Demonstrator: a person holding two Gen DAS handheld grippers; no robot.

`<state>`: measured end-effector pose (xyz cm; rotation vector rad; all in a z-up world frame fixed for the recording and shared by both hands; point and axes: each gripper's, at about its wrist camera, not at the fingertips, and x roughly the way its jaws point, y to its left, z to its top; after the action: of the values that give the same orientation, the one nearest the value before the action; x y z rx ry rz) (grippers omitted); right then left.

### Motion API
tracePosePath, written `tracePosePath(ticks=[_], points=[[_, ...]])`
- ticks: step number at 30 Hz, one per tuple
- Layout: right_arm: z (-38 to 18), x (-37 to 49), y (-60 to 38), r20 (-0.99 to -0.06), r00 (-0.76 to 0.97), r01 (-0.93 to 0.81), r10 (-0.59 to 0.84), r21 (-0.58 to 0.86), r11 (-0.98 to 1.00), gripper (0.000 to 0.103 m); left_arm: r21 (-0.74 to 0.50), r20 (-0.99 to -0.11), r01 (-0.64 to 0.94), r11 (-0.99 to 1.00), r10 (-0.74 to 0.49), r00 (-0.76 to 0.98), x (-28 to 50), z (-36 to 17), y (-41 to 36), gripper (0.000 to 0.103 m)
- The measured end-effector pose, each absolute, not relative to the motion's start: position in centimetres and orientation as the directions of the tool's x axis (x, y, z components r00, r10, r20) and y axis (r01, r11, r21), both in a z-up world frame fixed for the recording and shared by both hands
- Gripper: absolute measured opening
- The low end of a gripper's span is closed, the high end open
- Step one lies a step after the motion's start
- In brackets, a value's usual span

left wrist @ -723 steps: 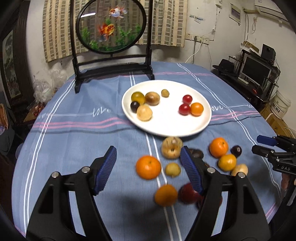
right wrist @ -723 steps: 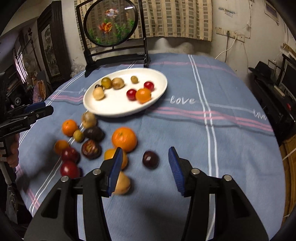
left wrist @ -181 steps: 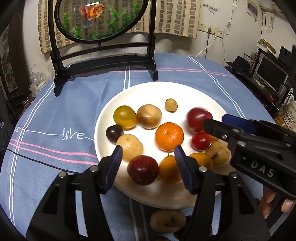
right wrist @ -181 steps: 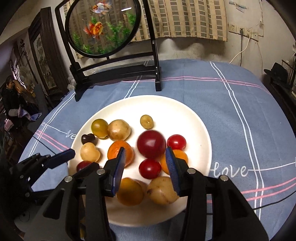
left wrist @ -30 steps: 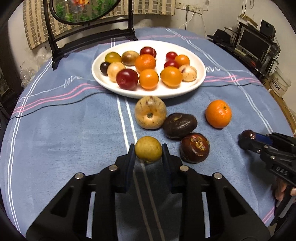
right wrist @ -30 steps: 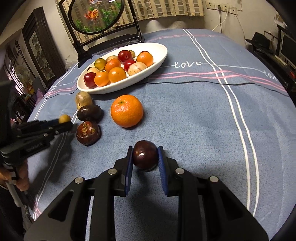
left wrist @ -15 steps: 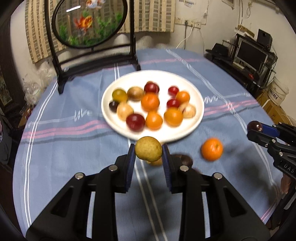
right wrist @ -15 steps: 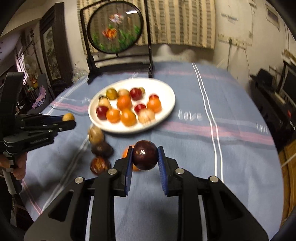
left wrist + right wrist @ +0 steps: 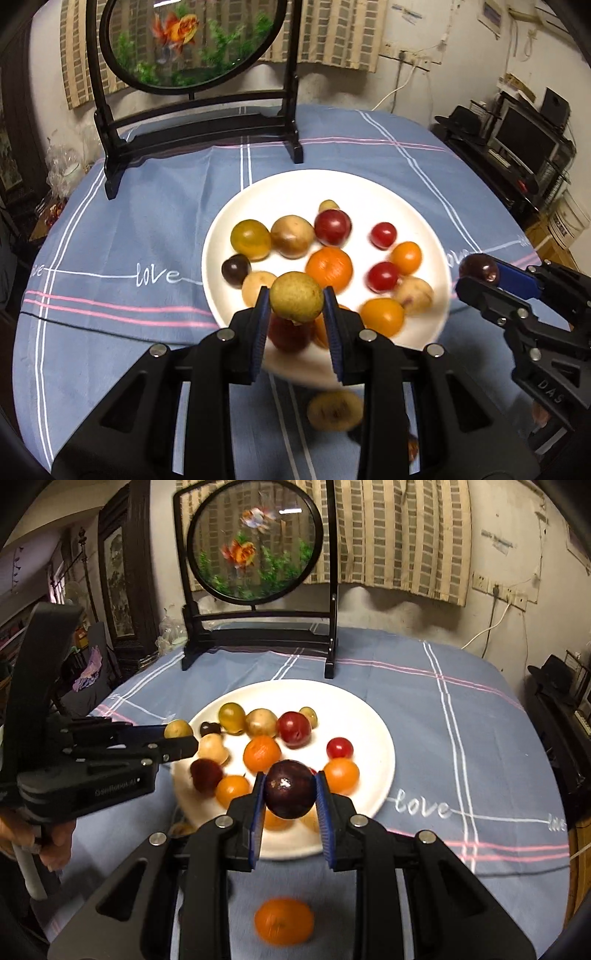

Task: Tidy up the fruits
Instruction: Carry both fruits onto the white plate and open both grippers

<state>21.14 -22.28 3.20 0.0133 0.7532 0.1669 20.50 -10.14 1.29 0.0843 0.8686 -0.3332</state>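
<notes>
Fruit is seen heaped on a white plate (image 9: 424, 221) set on a round table (image 9: 129, 221) under a blue cloth with white and pink stripes. From the left wrist view, a tan fruit (image 9: 334, 410) is shown lying on the cloth just below the plate's near rim, partly hidden behind the gripper; shelves with a monitor (image 9: 524, 142) are visible at the right edge. From the right wrist view, an orange (image 9: 283, 919) is shown resting alone on the cloth below the plate, blurred, and a person's hand (image 9: 55, 843) is seen wrapped round the handle of the other tool. A round fish-painted screen (image 9: 255, 542) on a black stand is caught by both views at the table's far side. The left gripper (image 9: 296, 301) is pinched on a yellow-green fruit (image 9: 295, 296), which is held clear of the table above the plate's near edge. The right gripper (image 9: 290, 790) is clamped on a dark purple fruit (image 9: 290, 789), likewise carried over the plate's near side. In each view the opposite gripper is seen from the side, its small fruit nipped at the fingertips near the plate's rim.
</notes>
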Motion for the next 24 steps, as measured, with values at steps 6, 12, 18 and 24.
tracePosePath(ticks=[6,12,18,24], points=[[0.5,24.5,-22.5,-0.722,0.676,-0.101,0.144,0.102,0.99,0.026,-0.053,-0.782,0.304,0.951,-0.229,0.58,22.9,-0.5,-10.7,0.029],[-0.5,25.6,-22.6,-0.734,0.664,-0.082,0.144,0.121,0.989,0.026,-0.055,-0.793,0.297,0.953,-0.222,0.567,23.8,-1.6,-10.9,0.029],[-0.1,25.6,-23.0,-0.713,0.682,-0.062,0.164,0.167,0.984,0.054,-0.036,-0.764,0.261,0.965,-0.195,0.616,23.6,-0.9,-10.9,0.056],[0.9,23.9,-23.2,-0.7,0.695,-0.069,0.164,0.162,0.984,0.054,-0.028,-0.748,0.264,0.964,-0.195,0.634,22.3,0.4,-10.9,0.064]])
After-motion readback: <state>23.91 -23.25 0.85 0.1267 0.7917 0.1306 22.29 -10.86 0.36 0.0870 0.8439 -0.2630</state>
